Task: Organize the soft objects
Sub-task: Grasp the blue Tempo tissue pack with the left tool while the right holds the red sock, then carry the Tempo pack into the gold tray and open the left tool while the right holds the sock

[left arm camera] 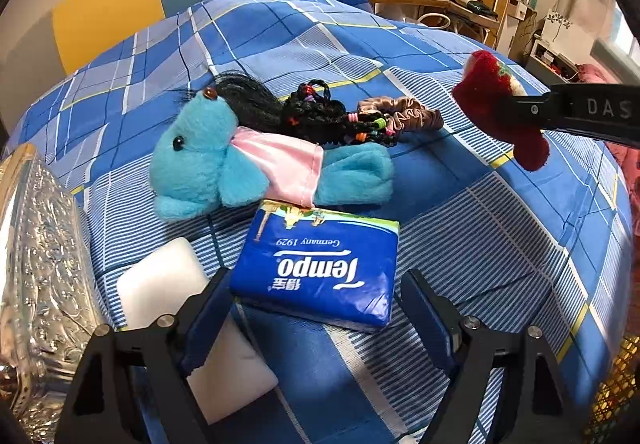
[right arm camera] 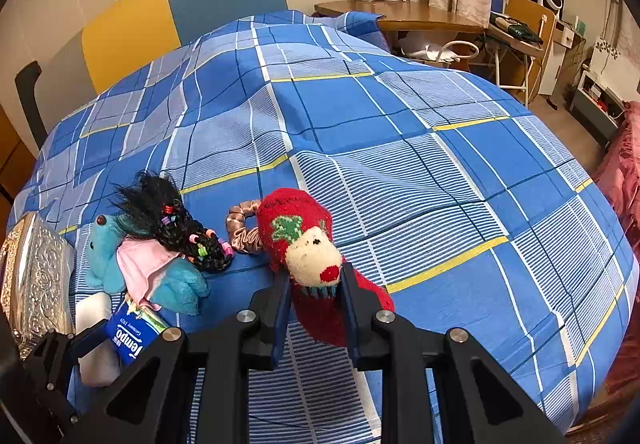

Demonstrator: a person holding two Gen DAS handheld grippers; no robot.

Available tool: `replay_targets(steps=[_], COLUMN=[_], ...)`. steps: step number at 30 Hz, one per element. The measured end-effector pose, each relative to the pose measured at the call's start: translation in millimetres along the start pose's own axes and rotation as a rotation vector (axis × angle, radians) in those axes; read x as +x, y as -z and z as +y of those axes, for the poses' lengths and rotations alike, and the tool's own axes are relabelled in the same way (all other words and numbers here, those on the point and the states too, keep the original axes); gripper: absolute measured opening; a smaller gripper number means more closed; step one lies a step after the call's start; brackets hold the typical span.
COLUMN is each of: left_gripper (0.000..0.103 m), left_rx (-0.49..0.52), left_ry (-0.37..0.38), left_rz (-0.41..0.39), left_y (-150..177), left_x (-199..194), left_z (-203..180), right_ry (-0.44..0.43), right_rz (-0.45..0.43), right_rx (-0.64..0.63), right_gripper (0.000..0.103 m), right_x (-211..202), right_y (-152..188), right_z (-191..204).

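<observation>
I am keeping the red sock (right arm camera: 316, 268) pinched in the right gripper (right arm camera: 314, 298) fingers, clear of the bed (right arm camera: 400, 148), while the left gripper (left arm camera: 316, 308) fingers are straddling the Tempo tissue pack (left arm camera: 320, 264), spread and not yet gripping.

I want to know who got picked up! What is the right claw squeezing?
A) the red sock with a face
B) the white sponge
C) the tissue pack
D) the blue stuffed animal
A: the right claw is pinched shut on the red sock, holding it above the blue checked bedsheet.
</observation>
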State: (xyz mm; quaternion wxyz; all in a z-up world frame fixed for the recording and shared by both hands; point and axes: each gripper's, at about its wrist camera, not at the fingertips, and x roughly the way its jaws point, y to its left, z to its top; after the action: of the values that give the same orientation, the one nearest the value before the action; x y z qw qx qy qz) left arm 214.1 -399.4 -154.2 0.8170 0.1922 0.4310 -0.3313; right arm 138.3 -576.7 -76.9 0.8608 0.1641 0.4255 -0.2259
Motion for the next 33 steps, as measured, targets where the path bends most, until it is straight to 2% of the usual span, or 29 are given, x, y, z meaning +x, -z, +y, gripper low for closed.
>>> replay_targets(steps=[4, 8, 14, 20, 28, 33], left_gripper=[0.076, 0.076, 0.076, 0.076, 0.076, 0.076], left_rx=[-0.029, -0.037, -0.006, -0.061, -0.183, -0.243], left_ry=[0.035, 0.048, 0.081, 0.12, 0.073, 0.033], left_rz=[-0.008, -0.059, -0.112, -0.08, -0.084, -0.121], left_y=[5.5, 15.4, 40.6, 78.9, 119.1, 136.8], left_x=[-7.9, -31.3, -68.3, -91.1, -128.4, -156.2], left_z=[4.9, 5.9, -2.9, 6.8, 57.1, 89.7], right_ry=[0.003, -0.001, -0.035, -0.106, -0.139, -0.14], right_rz=[0.005, 0.002, 0.007, 0.002, -0.001, 0.02], right_rx=[-0.009, -0.013, -0.029, -0.045, -0.145, -0.13], right_gripper=[0.022, 0.022, 0.022, 0.022, 0.022, 0.022], right_x=[2.3, 1.8, 3.5, 3.1, 3.7, 7.6], right_y=[0.0, 1.1, 1.4, 1.9, 5.8, 7.9], right_z=[1.2, 2.1, 6.3, 14.5, 37.3, 34.0])
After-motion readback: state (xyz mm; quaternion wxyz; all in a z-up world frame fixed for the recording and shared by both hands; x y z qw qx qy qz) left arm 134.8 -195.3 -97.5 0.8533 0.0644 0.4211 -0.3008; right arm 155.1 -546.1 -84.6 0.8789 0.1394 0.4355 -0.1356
